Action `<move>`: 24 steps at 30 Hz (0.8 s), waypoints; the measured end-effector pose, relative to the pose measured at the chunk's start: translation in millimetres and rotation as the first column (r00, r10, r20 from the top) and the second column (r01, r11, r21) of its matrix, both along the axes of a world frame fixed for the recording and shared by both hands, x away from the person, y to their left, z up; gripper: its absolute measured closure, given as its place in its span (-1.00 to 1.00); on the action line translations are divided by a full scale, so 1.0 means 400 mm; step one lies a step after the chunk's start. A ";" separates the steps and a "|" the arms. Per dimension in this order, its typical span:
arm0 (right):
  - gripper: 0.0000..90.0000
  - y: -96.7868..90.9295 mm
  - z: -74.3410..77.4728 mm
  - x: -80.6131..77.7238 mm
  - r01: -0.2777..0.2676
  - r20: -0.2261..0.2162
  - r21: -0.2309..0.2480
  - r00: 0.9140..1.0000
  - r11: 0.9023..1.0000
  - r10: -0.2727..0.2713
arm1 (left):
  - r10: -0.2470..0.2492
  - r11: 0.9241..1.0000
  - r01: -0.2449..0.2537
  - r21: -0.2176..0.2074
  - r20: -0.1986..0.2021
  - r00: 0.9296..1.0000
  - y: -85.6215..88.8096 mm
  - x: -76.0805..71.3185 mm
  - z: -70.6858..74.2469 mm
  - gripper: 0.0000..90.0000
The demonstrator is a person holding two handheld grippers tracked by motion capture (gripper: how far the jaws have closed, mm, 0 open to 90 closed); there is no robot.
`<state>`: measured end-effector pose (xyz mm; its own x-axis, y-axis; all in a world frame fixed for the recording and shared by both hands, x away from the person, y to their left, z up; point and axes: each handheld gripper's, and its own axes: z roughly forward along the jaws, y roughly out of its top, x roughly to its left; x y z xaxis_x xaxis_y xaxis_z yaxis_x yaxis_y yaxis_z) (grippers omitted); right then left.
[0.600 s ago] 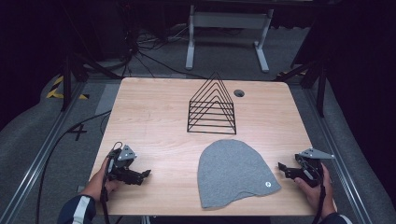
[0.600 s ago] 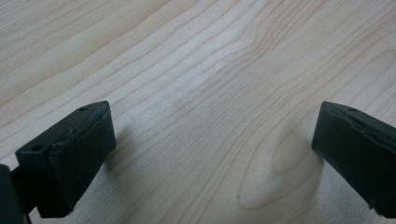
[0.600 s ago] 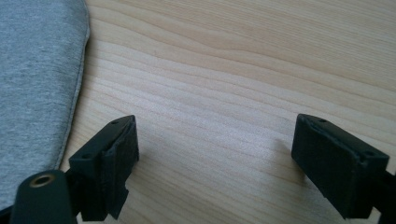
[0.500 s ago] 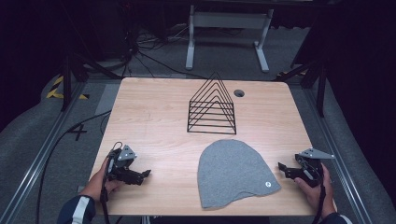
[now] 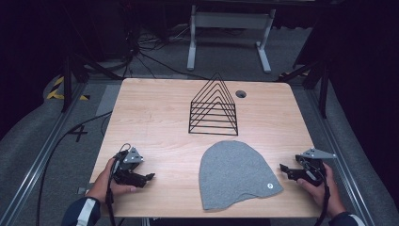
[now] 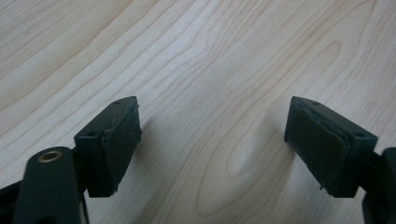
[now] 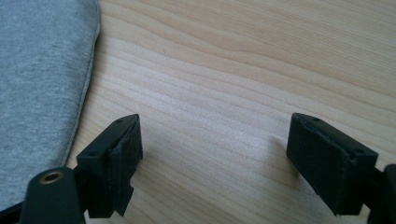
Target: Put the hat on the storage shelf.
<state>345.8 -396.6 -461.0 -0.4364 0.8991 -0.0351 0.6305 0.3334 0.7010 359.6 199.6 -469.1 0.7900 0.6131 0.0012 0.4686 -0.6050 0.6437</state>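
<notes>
A grey knit beanie [image 5: 235, 174] lies flat on the wooden table [image 5: 155, 122], near the front edge, with a small round white tag at its lower right. My left gripper [image 5: 149, 177] rests at the front left of the table, open, with bare wood between its jaws [image 6: 212, 140]. My right gripper [image 5: 283, 168] sits at the front right, just right of the beanie, open and holding nothing [image 7: 215, 154]. In the right gripper view the beanie's edge [image 7: 42, 88] lies to the left of the jaws, apart from them.
A black wire rack [image 5: 214, 106] of nested triangles stands at the middle back of the table. A round cable hole [image 5: 241, 93] sits behind it to the right. Cables and a white stand's legs [image 5: 228, 37] lie on the floor beyond the table.
</notes>
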 end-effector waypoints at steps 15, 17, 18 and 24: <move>0.28 0.153 0.077 0.059 -0.340 0.000 -0.056 0.940 0.939 0.341 | -0.214 0.972 0.219 -0.085 0.066 0.975 -0.293 -0.020 0.062 -0.41; 0.36 0.174 0.069 0.075 -0.363 -0.007 -0.073 0.932 0.929 0.363 | -0.263 0.962 0.267 -0.063 0.070 0.962 -0.346 -0.028 0.054 -0.41; 0.40 0.180 0.065 0.081 -0.368 -0.011 -0.069 0.930 0.927 0.368 | -0.282 0.957 0.286 -0.046 0.070 0.957 -0.372 -0.031 0.048 -0.40; 0.50 0.204 0.034 0.085 -0.399 -0.038 -0.067 0.917 0.914 0.397 | -0.311 0.950 0.311 0.014 0.055 0.949 -0.440 -0.022 0.011 -0.43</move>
<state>379.9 -315.0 -447.5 -0.7593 0.6460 -0.0784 0.4507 0.6089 0.6528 350.9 23.7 -464.7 0.9399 0.3371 0.0534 0.2201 -0.7182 0.6602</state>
